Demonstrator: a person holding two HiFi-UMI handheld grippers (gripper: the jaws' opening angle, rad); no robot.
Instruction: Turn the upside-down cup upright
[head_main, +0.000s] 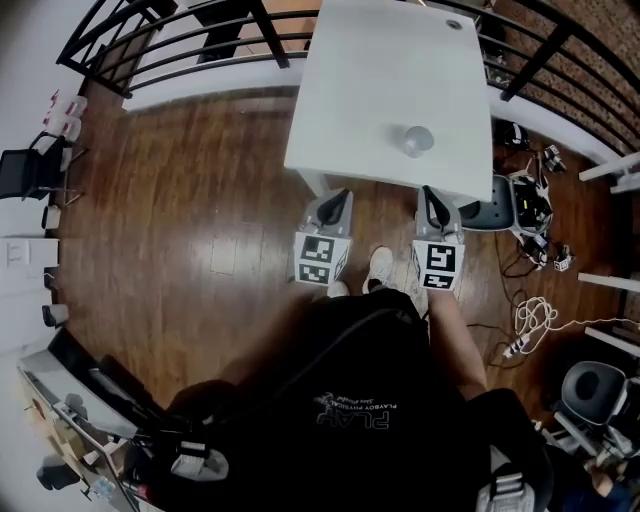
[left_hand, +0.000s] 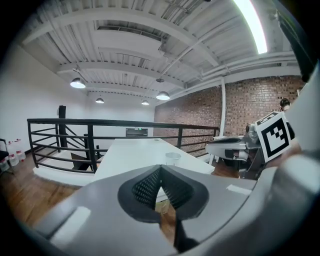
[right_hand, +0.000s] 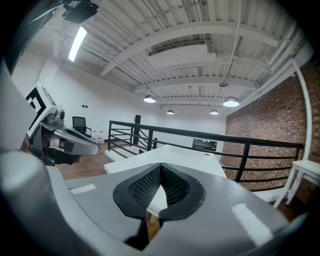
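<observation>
Standing on end near the near edge of the worktop (head_main: 360, 80), the cup (head_main: 417, 140) lies straight ahead of the right claw (head_main: 432, 200), the nearer of the two, while the left claw (head_main: 336, 202) would have to reach across to its right. Both claws are closed to the tips with nothing between their pads. Bare worktop surrounds the cup, though the right-hand edge is near, so an approach from the near side looks roomiest.

Cup (head_main: 417, 139): clear, pale, seen standing on end.
Place: set on the white table (head_main: 350, 100), near its front edge, right of middle.
Orientation: which end was up could not be told.
</observation>
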